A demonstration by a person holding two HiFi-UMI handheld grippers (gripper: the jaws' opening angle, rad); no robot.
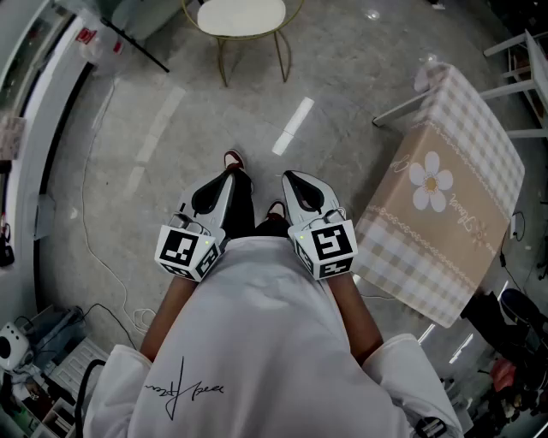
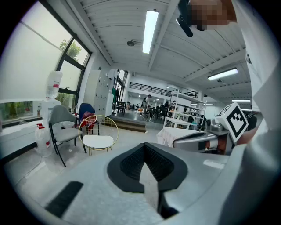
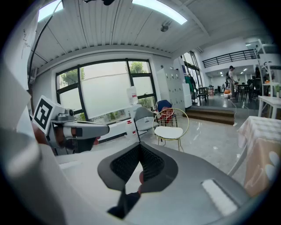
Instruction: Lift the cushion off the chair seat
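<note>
A round white cushion (image 1: 242, 15) lies on the seat of a gold wire-frame chair (image 1: 224, 60) at the far top of the head view. It also shows as the cushion (image 2: 98, 141) in the left gripper view and the cushion (image 3: 168, 132) in the right gripper view, several steps ahead across the floor. My left gripper (image 1: 228, 175) and right gripper (image 1: 292, 178) are held side by side close to my body, above my shoes. Both point toward the chair. Both are shut with nothing between their jaws.
A table with a checked, daisy-print cloth (image 1: 445, 188) stands close on my right. A grey chair (image 2: 63, 125) and a red wire basket stand behind the gold chair by the window wall. Cables (image 1: 103, 257) and equipment (image 1: 26, 359) lie at the lower left. Glossy floor (image 1: 171, 128) stretches between me and the chair.
</note>
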